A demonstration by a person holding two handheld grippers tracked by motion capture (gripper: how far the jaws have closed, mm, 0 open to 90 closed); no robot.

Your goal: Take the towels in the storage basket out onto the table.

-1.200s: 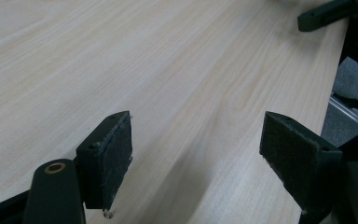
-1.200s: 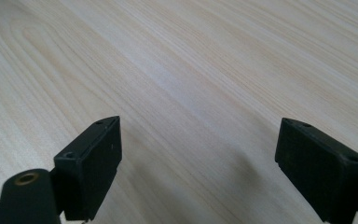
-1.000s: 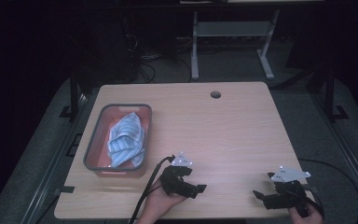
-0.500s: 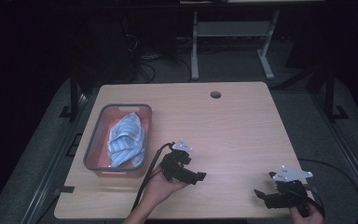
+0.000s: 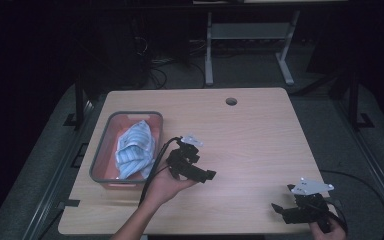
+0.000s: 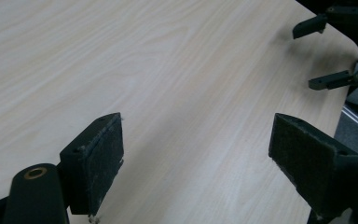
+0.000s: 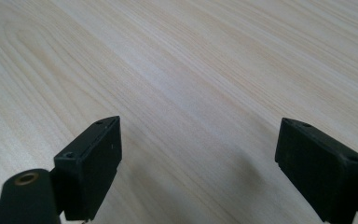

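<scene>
No brand, label or writing can be read anywhere in these views.

A pale wooden table with rounded corners stands in a dark room, with a small round hole near its far edge. On the left part of the table sits a grey rectangular tray with a reddish inside. A crumpled cloth with light blue and white stripes lies in the tray, bunched up and reaching the tray's right wall.

The left gripper is held in the person's left hand, just to the right of the tray and near the front half of the table. It is raised off the wood and points to the right. A black cable trails from it toward the front edge. In the left gripper view its two padded black jaws stand wide apart with nothing between them, only bare wood grain below.

The right gripper sits near the front right corner of the table, well apart from the left one, with a grey three-cornered plate on top. It points left. In the right gripper view its jaws are also spread wide and hold nothing, with bare wood beneath. The left gripper view shows the right gripper farther off, its jaws parted too.
</scene>
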